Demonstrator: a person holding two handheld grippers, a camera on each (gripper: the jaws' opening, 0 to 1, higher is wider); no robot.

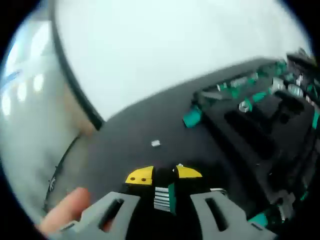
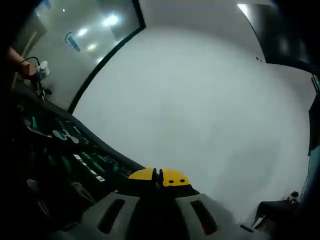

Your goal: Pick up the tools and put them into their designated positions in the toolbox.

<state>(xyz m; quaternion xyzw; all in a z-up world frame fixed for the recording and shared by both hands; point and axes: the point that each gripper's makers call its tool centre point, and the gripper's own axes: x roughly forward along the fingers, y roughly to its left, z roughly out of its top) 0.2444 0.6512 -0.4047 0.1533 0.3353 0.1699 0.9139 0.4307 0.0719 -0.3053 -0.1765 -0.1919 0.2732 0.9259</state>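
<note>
Left gripper view: left tool (image 1: 164, 174) grips a green-and-silver bit (image 1: 165, 197) lengthwise between its jaws; right tool (image 2: 160, 176) clenched.

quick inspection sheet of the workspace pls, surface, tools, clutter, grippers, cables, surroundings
surface: dark table top, blurred.
job's things: open black toolbox holding green-handled tools; a green-handled tool lies at its edge; the tool rows also show in the right gripper view.
clutter: small pale bit on the table, too small to tell what.
grippers: left gripper, yellow-tipped jaws close on a green and silver part; right gripper, jaws together, nothing between them; a finger beside the left one.
cables: thin dark cable off the table edge.
surroundings: white wall, glass panel with light reflections.
</note>
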